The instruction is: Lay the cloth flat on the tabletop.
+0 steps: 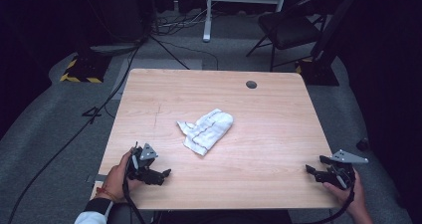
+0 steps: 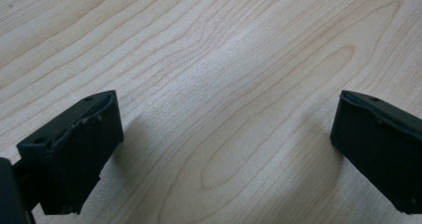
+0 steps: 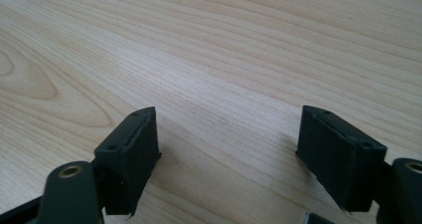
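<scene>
A crumpled white cloth (image 1: 205,130) with thin dark stripes lies near the middle of the light wooden table (image 1: 268,119). At the front left, a hand rests my left gripper (image 1: 163,174) on the tabletop, its tips pointing right. In the left gripper view its two black jaws stand wide apart, the left gripper (image 2: 226,129) open over bare wood. At the front right, a hand holds my right gripper (image 1: 313,165) low over the table, pointing left. The right gripper (image 3: 229,134) is open too, with nothing between its jaws. Both grippers are well clear of the cloth.
A round dark grommet hole (image 1: 251,84) sits near the table's far edge. Behind the table stand a black chair (image 1: 288,27) and a white frame leg (image 1: 207,15), with cables (image 1: 99,109) running across the grey floor at the left.
</scene>
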Motion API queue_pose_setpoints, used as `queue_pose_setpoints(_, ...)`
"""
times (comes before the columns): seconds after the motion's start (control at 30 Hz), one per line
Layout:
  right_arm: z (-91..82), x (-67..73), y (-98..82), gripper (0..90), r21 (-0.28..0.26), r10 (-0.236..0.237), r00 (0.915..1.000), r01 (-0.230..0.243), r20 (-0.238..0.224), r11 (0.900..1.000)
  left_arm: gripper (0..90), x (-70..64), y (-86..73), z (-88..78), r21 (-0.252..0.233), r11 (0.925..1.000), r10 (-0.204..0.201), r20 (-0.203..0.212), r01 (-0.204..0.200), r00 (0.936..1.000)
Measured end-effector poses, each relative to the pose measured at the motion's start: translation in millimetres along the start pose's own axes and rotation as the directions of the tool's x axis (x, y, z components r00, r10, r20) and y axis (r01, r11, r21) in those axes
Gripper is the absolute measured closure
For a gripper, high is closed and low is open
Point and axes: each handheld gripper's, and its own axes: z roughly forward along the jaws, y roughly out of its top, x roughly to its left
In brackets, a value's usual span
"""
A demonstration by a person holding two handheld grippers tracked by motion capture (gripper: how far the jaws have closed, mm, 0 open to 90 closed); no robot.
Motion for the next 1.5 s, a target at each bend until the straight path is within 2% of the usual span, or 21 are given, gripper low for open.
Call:
queue_pose_setpoints(0.57, 4.7, -1.7, 5.9, 23.5, 0.014, -0.028, 0.9990, 0.029, -0.034, 0.999, 0.0, 0.5, 0.5, 0.3, 0.003, 1.0000, -0.004, 0.004, 0.004, 1.0000)
queue_pose_setpoints(0.67, 5.0, -1.9, 7.8, 22.0, 0.030, -0.024, 0.9993, 0.025, -0.030, 0.999, 0.2, 6.5, 1.3, -0.3, 0.009, 0.9994, 0.033, 0.021, -0.033, 0.9993)
queue_pose_setpoints(0.77, 5.0, -0.9, 11.7, 19.9, 0.052, -0.024, 0.9989, 0.027, -0.040, 0.998, 0.2, 7.9, 0.2, -0.6, 0.001, 0.9993, 0.036, 0.020, -0.036, 0.9992)
queue_pose_setpoints(0.87, 2.0, 3.2, 21.8, 22.7, 0.012, -0.034, 0.9959, 0.035, -0.083, 0.999, 0.3, 6.3, 1.6, -0.1, -0.003, 0.9977, 0.067, 0.016, -0.067, 0.9976)
queue_pose_setpoints(0.93, 2.3, 6.4, 27.0, 23.0, 0.009, -0.050, 0.9946, 0.051, -0.091, 0.999, 0.3, 5.5, 2.4, 1.3, -0.003, 0.9984, 0.056, 0.028, -0.056, 0.9981)
queue_pose_setpoints(0.97, 3.2, 10.7, 32.4, 24.1, 0.009, -0.072, 0.9933, 0.073, -0.090, 0.997, 0.3, 6.0, 3.5, 2.3, 0.001, 0.9985, 0.054, 0.039, -0.054, 0.9978)
queue_pose_setpoints(1.0, 6.0, 20.7, 43.1, 25.9, 0.006, -0.129, 0.9857, 0.130, -0.109, 0.992, 0.1, 6.7, 5.1, 3.7, 0.005, 0.9981, 0.061, 0.056, -0.061, 0.9965)
queue_pose_setpoints(1.03, 7.7, 26.3, 48.3, 27.7, 0.003, -0.152, 0.9799, 0.154, -0.129, 0.988, 0.1, 7.1, 5.7, 4.3, 0.006, 0.9976, 0.068, 0.060, -0.069, 0.9959)
queue_pose_setpoints(1.1, 10.4, 38.0, 57.9, 32.5, -0.015, -0.216, 0.9605, 0.217, -0.176, 0.976, 0.0, 7.0, 6.7, 5.4, 0.004, 0.9980, 0.063, 0.059, -0.064, 0.9962)
queue_pose_setpoints(1.13, 10.4, 38.0, 57.9, 32.5, -0.015, -0.216, 0.9605, 0.217, -0.176, 0.976, 0.0, 7.0, 6.7, 5.4, 0.004, 0.9980, 0.063, 0.059, -0.064, 0.9962)
queue_pose_setpoints(1.17, 13.9, 49.0, 66.6, 33.8, -0.038, -0.274, 0.9400, 0.273, -0.203, 0.961, 0.0, 7.1, 7.3, 5.7, 0.005, 0.9978, 0.065, 0.053, -0.065, 0.9965)
queue_pose_setpoints(1.3, 25.0, 69.2, 83.8, 36.2, -0.057, -0.328, 0.9126, 0.324, -0.245, 0.944, 0.2, 6.1, 10.7, 8.7, 0.005, 0.9982, 0.060, 0.055, -0.060, 0.9967)
queue_pose_setpoints(1.37, 31.5, 81.1, 92.6, 37.4, -0.065, -0.356, 0.8956, 0.352, -0.267, 0.934, 0.2, 5.9, 13.0, 10.9, 0.003, 0.9980, 0.062, 0.055, -0.063, 0.9965)
queue_pose_setpoints(1.43, 38.4, 92.8, 100.5, 38.0, -0.069, -0.380, 0.8822, 0.376, -0.279, 0.924, 0.2, 7.0, 18.6, 15.7, 0.004, 0.9972, 0.074, 0.065, -0.074, 0.9951)
queue_pose_setpoints(1.47, 41.8, 97.5, 104.0, 38.9, -0.072, -0.384, 0.8774, 0.379, -0.288, 0.922, 0.2, 7.5, 21.0, 17.8, 0.003, 0.9970, 0.077, 0.069, -0.077, 0.9947)
queue_pose_setpoints(1.5, 45.2, 101.9, 107.0, 39.6, -0.072, -0.381, 0.8768, 0.377, -0.294, 0.923, 0.2, 8.3, 23.4, 19.9, 0.002, 0.9962, 0.086, 0.072, -0.087, 0.9936)
